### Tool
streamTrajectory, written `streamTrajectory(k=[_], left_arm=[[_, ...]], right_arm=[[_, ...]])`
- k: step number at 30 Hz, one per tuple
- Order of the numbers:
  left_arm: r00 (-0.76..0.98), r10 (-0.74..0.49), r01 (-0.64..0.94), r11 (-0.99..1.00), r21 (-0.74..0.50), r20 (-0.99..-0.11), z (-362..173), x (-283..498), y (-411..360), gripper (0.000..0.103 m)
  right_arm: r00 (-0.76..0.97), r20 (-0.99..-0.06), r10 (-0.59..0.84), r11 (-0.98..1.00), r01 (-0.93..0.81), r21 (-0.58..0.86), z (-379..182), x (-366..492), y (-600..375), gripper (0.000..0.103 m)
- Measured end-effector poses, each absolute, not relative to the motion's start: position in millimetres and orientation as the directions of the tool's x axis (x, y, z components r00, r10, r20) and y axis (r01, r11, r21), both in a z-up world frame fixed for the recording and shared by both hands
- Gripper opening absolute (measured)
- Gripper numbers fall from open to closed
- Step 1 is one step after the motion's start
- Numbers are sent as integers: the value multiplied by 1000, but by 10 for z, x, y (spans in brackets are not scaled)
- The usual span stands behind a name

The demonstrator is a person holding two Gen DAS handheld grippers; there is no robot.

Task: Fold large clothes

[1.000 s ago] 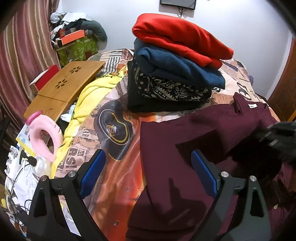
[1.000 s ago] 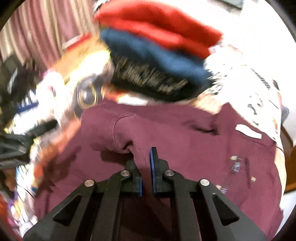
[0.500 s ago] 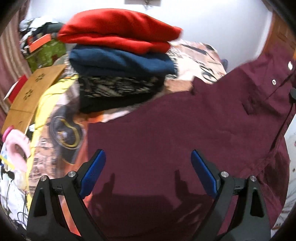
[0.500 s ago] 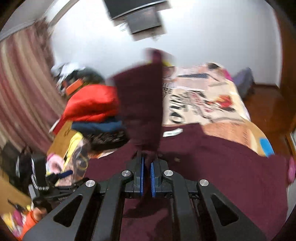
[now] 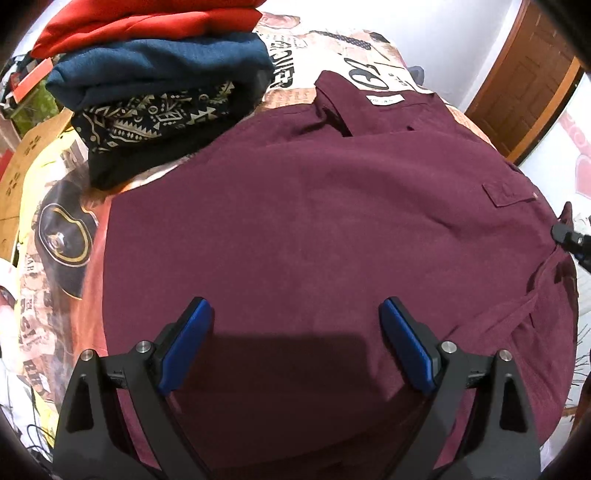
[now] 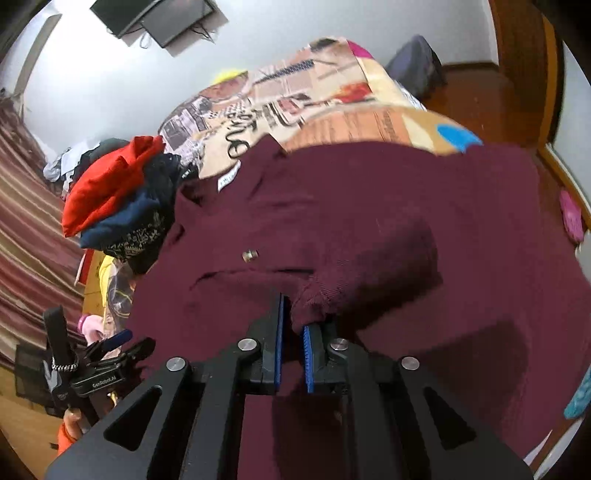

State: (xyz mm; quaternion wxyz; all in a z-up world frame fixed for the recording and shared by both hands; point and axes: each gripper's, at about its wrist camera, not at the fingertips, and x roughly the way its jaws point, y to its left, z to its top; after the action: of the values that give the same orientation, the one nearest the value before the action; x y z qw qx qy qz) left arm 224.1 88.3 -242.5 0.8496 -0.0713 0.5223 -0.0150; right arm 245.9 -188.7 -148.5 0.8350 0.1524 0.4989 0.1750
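Observation:
A large maroon shirt (image 5: 314,221) lies spread over the bed, collar and white label at the far side; it also shows in the right wrist view (image 6: 369,221). My left gripper (image 5: 295,343) is open and empty, just above the shirt's near part. My right gripper (image 6: 291,332) is shut on a bunched fold of the maroon shirt, near a sleeve cuff (image 6: 314,299), at the shirt's right edge. The right gripper's tip shows at the right edge of the left wrist view (image 5: 572,243). The left gripper shows at the lower left of the right wrist view (image 6: 99,365).
A stack of folded clothes, red (image 5: 147,22), blue (image 5: 159,74) and black patterned (image 5: 155,122), stands at the shirt's far left on the printed bedspread (image 5: 55,240). A wooden lap tray (image 5: 22,173) lies far left. A wooden door (image 5: 517,85) is at the right.
The right gripper has carried the shirt's fold from high in the air down to the right, spreading the shirt flat. The left gripper has moved closer over the shirt, still open.

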Motion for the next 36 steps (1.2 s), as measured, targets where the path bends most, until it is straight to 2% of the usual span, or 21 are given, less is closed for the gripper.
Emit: streamTrajectory(k=[4, 7, 8, 12, 17, 25, 30, 36], left_arm=[[448, -105, -57, 988, -145, -888, -2427, 2215, 881, 94], [441, -99, -58, 989, -138, -892, -2409, 2218, 863, 93], [441, -97, -54, 989, -134, -892, -2399, 2227, 846, 93], [463, -89, -28, 993, -115, -882, -2275, 2275, 736, 93], [517, -93, 9, 995, -104, -851, -1997, 2395, 544, 93], [585, -119, 80, 993, -89, -802, -1601, 2594, 147, 93], [592, -127, 114, 991, -74, -796, -1544, 2660, -80, 93], [568, -126, 145, 988, -51, -813, -1633, 2689, -275, 93]], right_arm=[[437, -789, 433, 893, -90, 440, -1514, 2389, -2054, 27], [476, -800, 364, 920, -48, 390, -1450, 2287, -2179, 52], [503, -798, 332, 931, -40, 362, -1405, 2250, -2218, 54], [572, -768, 289, 941, -24, 337, -1235, 2145, -2463, 54], [647, -732, 214, 926, 105, 363, -1133, 2025, -3003, 54], [666, -739, 102, 831, 351, 431, -1372, 1796, -3873, 59], [637, -763, 113, 743, 456, 491, -1669, 1658, -4203, 59], [618, -755, 218, 635, 498, 591, -2086, 1667, -4404, 59]])
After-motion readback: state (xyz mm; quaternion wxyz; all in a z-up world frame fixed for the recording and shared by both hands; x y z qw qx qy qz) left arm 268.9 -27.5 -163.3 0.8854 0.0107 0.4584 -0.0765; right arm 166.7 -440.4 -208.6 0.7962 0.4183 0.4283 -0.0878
